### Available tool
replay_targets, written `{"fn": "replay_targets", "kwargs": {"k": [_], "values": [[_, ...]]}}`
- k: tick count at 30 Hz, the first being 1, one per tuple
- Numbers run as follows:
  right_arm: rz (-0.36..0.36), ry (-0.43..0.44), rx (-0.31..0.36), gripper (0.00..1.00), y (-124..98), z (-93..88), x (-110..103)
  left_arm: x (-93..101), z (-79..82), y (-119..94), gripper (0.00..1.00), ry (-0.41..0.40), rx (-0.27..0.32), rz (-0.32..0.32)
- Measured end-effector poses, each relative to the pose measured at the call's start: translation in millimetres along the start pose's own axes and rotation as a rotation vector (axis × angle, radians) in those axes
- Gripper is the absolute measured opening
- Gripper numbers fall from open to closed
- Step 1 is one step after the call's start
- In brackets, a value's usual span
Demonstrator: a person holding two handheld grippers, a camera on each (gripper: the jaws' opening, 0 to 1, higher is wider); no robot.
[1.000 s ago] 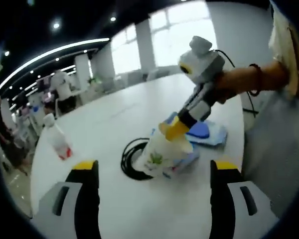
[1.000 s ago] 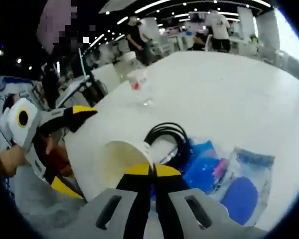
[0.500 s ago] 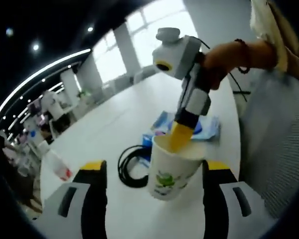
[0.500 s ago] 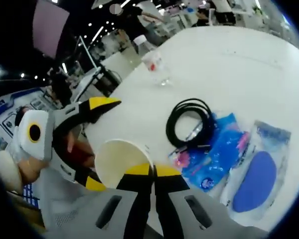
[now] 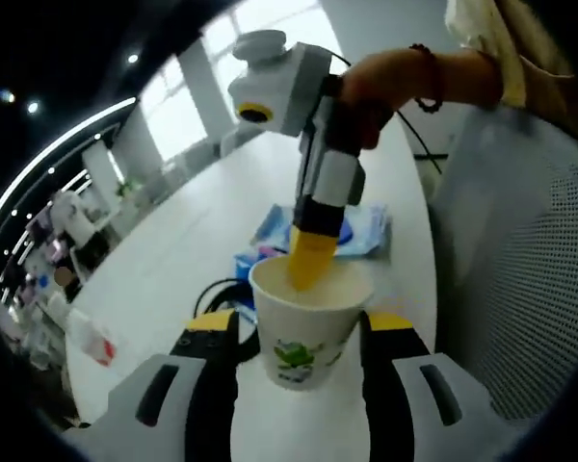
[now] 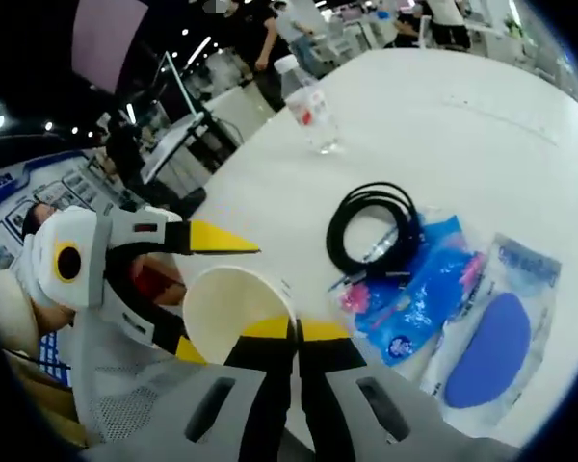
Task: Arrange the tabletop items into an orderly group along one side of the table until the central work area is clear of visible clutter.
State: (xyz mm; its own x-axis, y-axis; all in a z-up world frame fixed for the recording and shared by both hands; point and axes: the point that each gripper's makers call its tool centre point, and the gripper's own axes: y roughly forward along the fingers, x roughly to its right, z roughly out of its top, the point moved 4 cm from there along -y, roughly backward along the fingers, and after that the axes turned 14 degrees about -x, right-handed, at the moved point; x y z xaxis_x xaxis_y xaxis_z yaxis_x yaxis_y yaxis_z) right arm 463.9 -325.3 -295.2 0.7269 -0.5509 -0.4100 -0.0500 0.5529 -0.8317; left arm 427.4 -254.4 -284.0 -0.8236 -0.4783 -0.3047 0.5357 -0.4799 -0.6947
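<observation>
White and smooth, the long tabletop [image 6: 482,106] runs off toward a bright open office. Over its near edge hangs a white paper cup with a green printed motif [image 5: 303,322], pinched at the rim by the right gripper [image 6: 296,332], whose 2 yellow-tipped jaws are closed flat together over the cup wall, 1 inside and 1 outside. The left gripper [image 5: 299,332] holds its jaws parted on either side of the cup body, near it; whether they touch I cannot tell.

Thin paper like this should be very light and easily crushed, so a gentle squeeze low on the stiffer base looks safest. A coiled black cable [image 6: 371,226] lies floppy beside crinkly blue plastic packets [image 6: 414,294] and a clear pouch holding a blue oval pad [image 6: 486,351]. A clear plastic bottle with a red label [image 6: 313,115] stands well apart.
</observation>
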Motion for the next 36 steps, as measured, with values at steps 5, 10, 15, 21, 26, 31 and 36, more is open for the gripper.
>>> {"fn": "replay_targets", "kwargs": {"k": [5,10,15,21,26,31,36], "values": [[-0.004,-0.007,-0.007,0.02,-0.8,-1.6,0.4,6.6,2.1,3.1,0.40,0.049,-0.011,-0.011],[-0.004,-0.007,-0.011,0.02,-0.9,-2.9,0.7,7.5,1.1,3.8,0.40,0.054,-0.013,-0.019],[-0.003,-0.012,-0.005,0.02,-1.3,-1.9,0.4,6.5,0.7,3.3,0.39,0.046,-0.007,-0.019],[-0.015,-0.051,0.046,0.02,-5.0,3.9,-0.8,1.7,0.6,0.5,0.38,0.021,0.006,-0.010],[0.007,-0.066,0.116,0.09,-11.2,13.6,-6.8,-7.6,2.4,-4.3,0.37,-0.052,0.048,0.003],[0.020,-0.085,0.195,0.28,-18.9,22.5,-12.5,-11.7,6.0,-6.6,0.37,-0.128,0.090,-0.010],[0.033,-0.092,0.286,0.45,-32.9,31.3,-12.5,-19.8,5.9,-9.7,0.37,-0.188,0.119,0.000]]}}
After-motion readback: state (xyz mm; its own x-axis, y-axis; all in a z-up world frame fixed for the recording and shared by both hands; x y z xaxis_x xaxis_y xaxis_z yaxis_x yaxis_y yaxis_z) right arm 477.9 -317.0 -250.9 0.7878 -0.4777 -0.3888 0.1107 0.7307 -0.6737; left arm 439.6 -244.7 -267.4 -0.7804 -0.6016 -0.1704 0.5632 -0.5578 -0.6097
